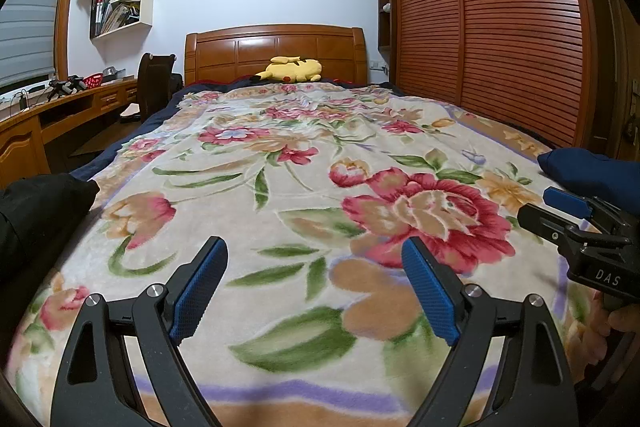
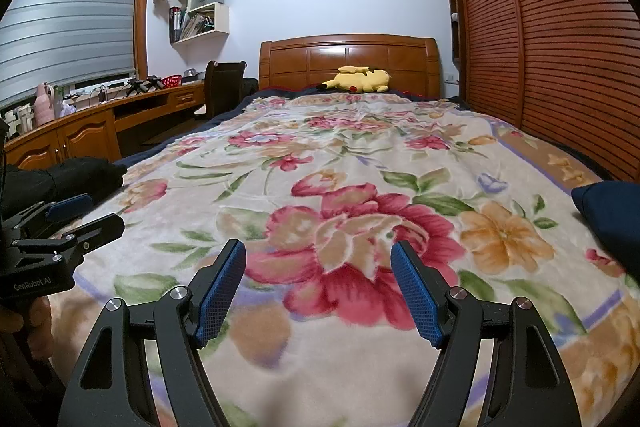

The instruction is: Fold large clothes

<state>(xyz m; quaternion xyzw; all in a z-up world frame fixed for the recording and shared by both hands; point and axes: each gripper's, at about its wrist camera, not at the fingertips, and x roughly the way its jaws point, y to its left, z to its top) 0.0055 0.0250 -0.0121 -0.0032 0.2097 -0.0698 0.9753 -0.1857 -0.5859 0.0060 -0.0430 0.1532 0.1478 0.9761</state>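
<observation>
A bed covered by a floral blanket (image 1: 248,155) fills a bedroom, with a wooden headboard (image 1: 276,51), louvred wardrobe doors (image 1: 500,27) and a desk (image 2: 100,123). White wall shelves (image 2: 204,7) hold books and a bag. A black garment (image 1: 44,203) lies bunched at the bed's left edge, a navy one (image 2: 612,215) at the right. The left gripper (image 1: 316,251) and right gripper (image 2: 318,253) hover spread wide, holding nothing
</observation>
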